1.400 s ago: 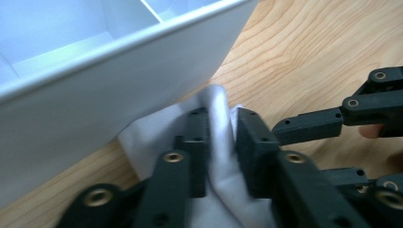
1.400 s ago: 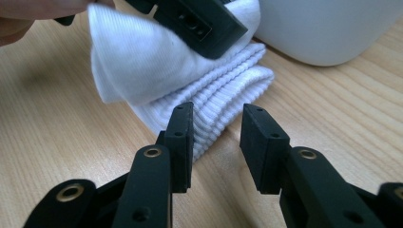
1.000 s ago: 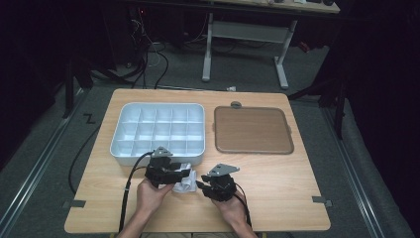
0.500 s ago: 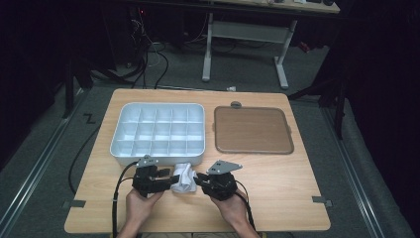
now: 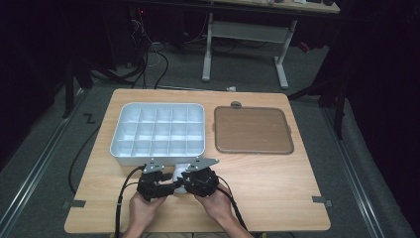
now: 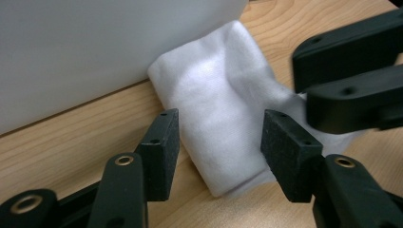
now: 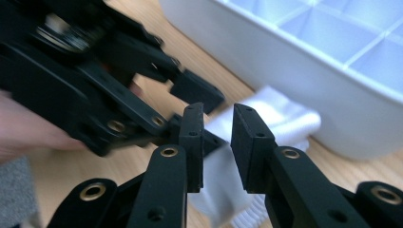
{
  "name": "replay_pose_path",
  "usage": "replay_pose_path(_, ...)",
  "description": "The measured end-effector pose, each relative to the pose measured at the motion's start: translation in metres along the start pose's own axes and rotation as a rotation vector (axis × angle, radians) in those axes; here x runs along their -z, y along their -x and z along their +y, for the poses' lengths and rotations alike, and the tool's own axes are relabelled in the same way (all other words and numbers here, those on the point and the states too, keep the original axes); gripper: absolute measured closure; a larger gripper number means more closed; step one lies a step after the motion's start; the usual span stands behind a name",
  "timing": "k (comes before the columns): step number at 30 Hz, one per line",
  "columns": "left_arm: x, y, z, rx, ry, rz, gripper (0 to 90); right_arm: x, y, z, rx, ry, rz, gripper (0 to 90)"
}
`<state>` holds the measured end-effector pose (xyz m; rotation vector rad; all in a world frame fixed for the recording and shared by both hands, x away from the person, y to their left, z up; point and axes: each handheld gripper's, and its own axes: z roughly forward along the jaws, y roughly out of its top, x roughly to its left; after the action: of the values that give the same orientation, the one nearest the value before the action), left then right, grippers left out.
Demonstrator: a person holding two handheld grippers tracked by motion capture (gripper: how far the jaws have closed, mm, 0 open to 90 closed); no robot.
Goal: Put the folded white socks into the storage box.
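Left gripper view, plain white cloth (image 6: 228, 109), unlabelled

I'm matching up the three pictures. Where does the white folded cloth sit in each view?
High view: white cloth, bottom centre, between both hand-held grippers.
Left gripper view: centre, on the wood.
Right gripper view: lower centre-right, behind the jaws.
Shared landmark: the white compartment tray just beyond it.

Both grippers, left gripper (image 5: 171, 184) and right gripper (image 5: 184, 182), are black, with brass-ringed rivets, square drilled pads, grey three-cornered top plates and trailing black cables.
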<state>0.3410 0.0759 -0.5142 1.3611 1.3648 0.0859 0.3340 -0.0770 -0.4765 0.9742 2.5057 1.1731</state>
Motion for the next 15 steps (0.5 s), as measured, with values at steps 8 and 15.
replay_pose_path(8, -0.004, -0.006, -0.003, 0.032, -0.024, 0.009, 49.8, -0.008, 0.014, -0.021, -0.024, -0.058, -0.054, 75.2)
replay_pose_path(15, -0.005, -0.007, -0.007, 0.035, -0.027, 0.007, 50.0, -0.009, 0.019, -0.031, -0.044, -0.049, -0.047, 74.7)
